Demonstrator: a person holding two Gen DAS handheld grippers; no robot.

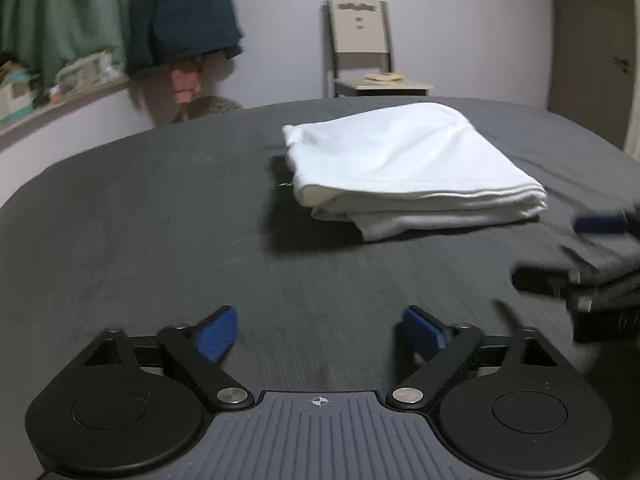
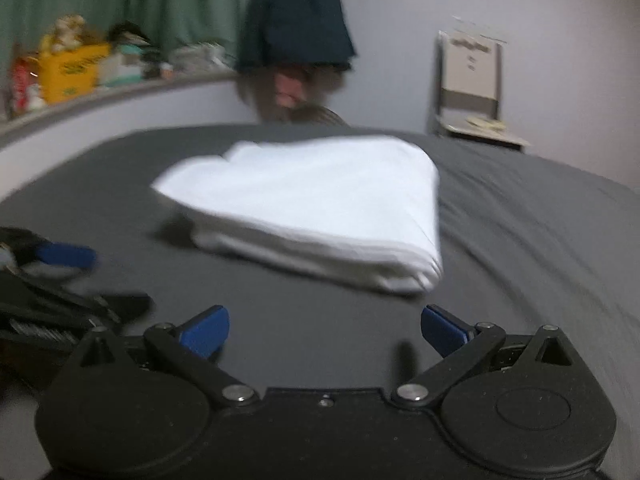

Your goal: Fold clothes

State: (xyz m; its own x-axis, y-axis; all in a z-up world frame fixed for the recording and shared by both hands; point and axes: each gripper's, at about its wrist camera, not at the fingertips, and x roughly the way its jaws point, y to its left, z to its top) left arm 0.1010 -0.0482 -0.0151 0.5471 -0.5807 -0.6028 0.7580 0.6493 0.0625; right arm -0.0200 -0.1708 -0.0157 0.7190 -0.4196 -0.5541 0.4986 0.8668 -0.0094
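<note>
White cotton garment, folded into a flat multi-layer stack, lies on the dark grey bed sheet ahead of both tools, slightly right of my left gripper and just ahead and a bit left of my right gripper. Both sets of blue-padded fingers stand wide apart, holding nothing, both clear of the cloth.

Fold is in place as it lies; can't say if another fold is wanted.

Risks from here:
- Right-wrist view is motion-blurred, so depth to the near edge is poor; a low pass could catch the layered edge and fan the stack.
- Pinching only the top ply would peel it open.
- Grippers sit close side by side; could collide.
- Soft sheet may drag with the cloth.
</note>
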